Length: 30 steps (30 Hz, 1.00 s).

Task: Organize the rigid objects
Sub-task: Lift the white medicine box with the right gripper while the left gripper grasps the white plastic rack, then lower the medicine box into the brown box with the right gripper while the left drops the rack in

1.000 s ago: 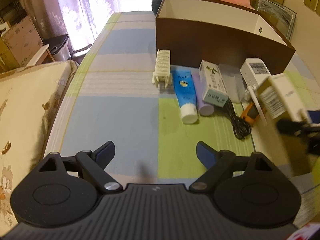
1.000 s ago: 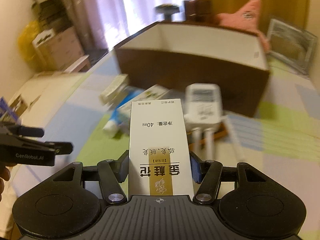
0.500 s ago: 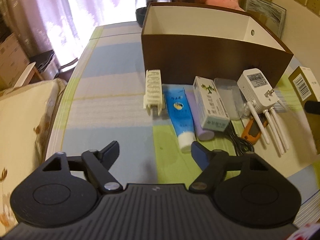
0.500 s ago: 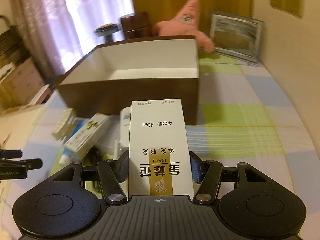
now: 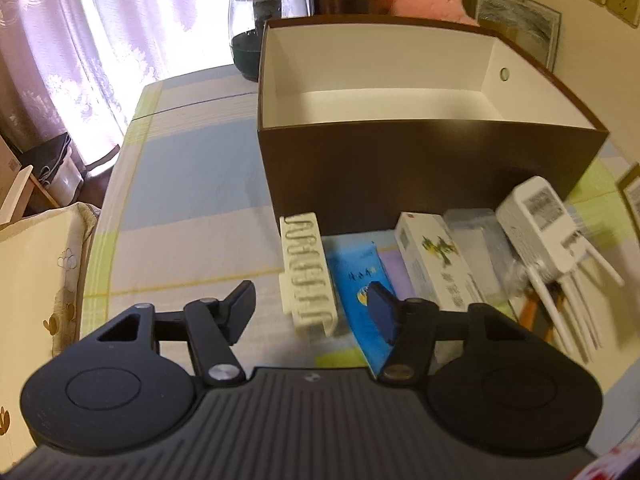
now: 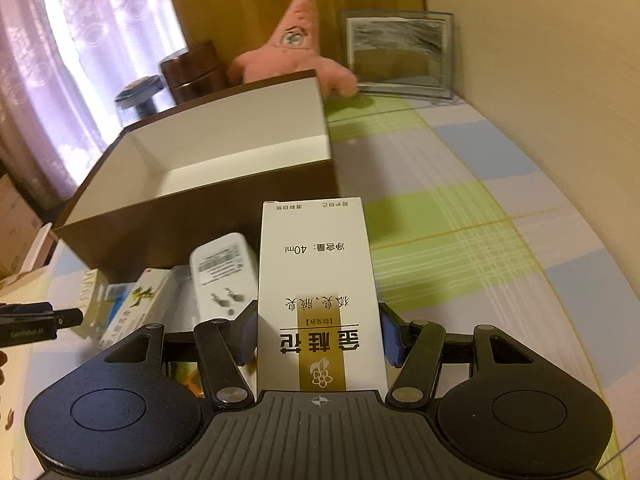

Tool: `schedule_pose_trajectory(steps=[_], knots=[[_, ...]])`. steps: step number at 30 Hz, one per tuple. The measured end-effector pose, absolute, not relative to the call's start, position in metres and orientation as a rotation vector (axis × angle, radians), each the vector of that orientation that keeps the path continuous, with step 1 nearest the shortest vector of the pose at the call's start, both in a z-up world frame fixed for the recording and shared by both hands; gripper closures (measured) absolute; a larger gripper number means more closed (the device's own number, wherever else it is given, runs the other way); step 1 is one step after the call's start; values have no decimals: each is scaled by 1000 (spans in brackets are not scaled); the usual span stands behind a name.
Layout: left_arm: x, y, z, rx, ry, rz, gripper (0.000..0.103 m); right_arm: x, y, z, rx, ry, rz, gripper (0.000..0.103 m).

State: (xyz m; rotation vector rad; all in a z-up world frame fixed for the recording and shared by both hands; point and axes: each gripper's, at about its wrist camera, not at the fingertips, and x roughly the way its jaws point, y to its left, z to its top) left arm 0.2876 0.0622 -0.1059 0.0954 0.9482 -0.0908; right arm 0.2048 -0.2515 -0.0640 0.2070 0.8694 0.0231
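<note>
My right gripper (image 6: 318,336) is shut on a white and gold carton (image 6: 318,280), held upright in front of the brown storage box (image 6: 200,208). My left gripper (image 5: 310,306) hovers over a cream ridged rack (image 5: 306,274) lying on the cloth; its jaws are closing, the rack lies between them, and the pads do not press on it. Right of the rack lie a blue tube (image 5: 362,284), a white carton with a green print (image 5: 438,256) and a white plug-in router (image 5: 540,224). The brown box (image 5: 420,160) is empty, with a white inside.
A pink plush star (image 6: 296,44), a framed picture (image 6: 400,54), a brown canister (image 6: 192,72) and a dark jar (image 5: 268,24) stand behind the box. The checked tablecloth (image 6: 460,216) stretches right of the box. A cushioned seat (image 5: 36,280) borders the table's left edge.
My left gripper has moved toward the row of items and narrowed its jaws around the ridged rack. My right gripper has swung right with the carton, toward the box's right end.
</note>
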Motion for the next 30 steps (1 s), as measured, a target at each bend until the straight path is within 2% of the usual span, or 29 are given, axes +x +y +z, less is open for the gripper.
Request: schedule_pose_trajectory(steps=[7,15,18,30], knots=[[310,65,-122,89,976,-104,62,205,-269,-67,231,880,-50,47],[321,66,-130,80,991,-105,70,208,-270,-67,223,891,-60,47],[324,66,-131,74,991,-106,80,210,-266,-67,215,893,-47,47],[287,80,-95,50,912,-69,80,219,-253,-56,184,867,38,47]])
